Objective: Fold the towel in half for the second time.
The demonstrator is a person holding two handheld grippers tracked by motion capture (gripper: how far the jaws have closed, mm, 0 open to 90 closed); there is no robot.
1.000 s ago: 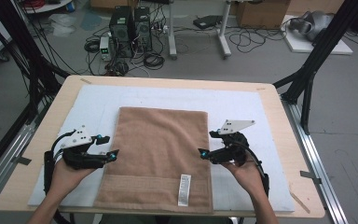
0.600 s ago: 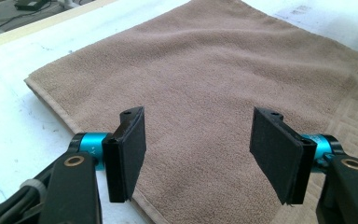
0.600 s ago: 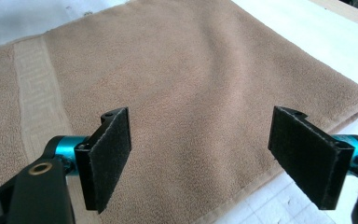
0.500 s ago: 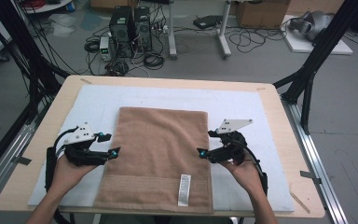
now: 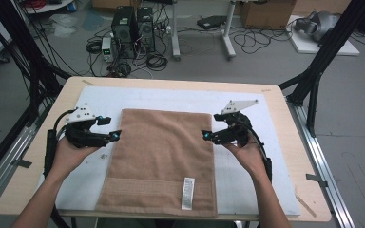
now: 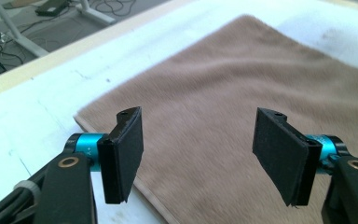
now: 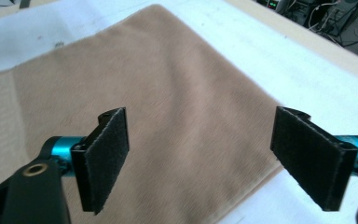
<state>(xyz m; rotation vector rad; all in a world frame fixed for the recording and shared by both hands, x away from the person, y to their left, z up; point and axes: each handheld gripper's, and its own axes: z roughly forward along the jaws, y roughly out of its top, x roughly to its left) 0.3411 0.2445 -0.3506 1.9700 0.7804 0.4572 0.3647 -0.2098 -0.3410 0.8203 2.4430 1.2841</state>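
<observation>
On the white mat, the brown towel (image 5: 164, 159) lies flat between the left gripper (image 5: 115, 136) and right gripper (image 5: 204, 135), both released and empty, jaws just widened; pads closing unevenly at opposite edges could drag it askew.
</observation>
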